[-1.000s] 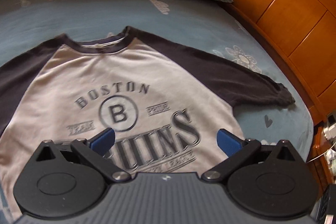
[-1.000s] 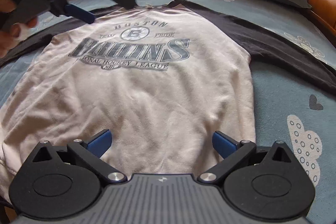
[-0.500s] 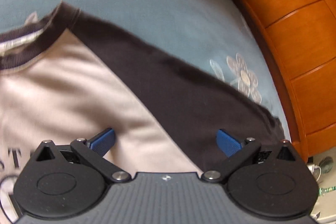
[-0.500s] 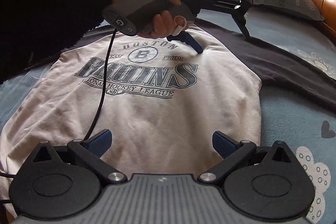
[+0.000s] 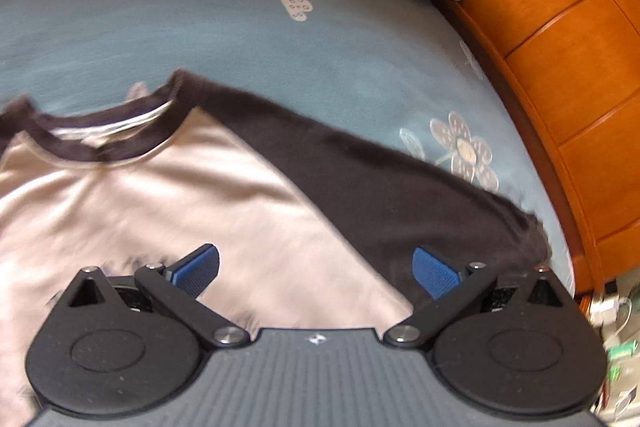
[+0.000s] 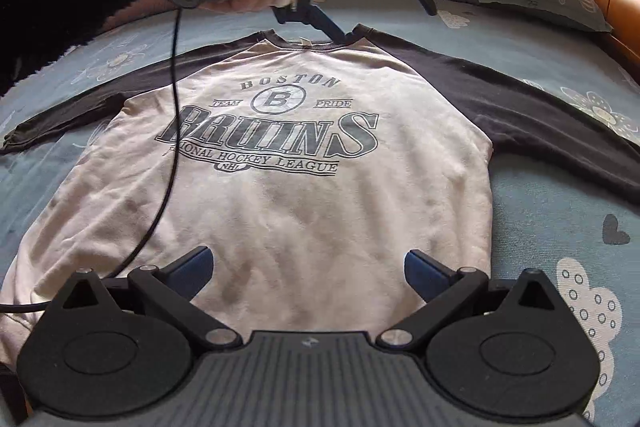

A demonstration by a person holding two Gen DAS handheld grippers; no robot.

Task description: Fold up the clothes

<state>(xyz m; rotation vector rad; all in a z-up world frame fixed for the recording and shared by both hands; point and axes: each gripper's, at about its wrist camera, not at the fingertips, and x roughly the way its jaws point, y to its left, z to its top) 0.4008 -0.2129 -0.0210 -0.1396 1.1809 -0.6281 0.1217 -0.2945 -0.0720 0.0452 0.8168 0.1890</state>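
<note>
Tongs both spread, empty; my left gripper had swung from the cream-and-black raglan sweatshirt's chest to its right shoulder, ready to fold

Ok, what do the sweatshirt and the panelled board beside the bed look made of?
The sweatshirt looks like soft, matte cotton-type knit: it lies limp with shallow creases, and its dark collar seems ribbed. Exact fibre can't be told. The panelled board looks like varnished wood: orange-brown, with glossy highlights and grooved panel joints; solid or veneer is unclear.
</note>
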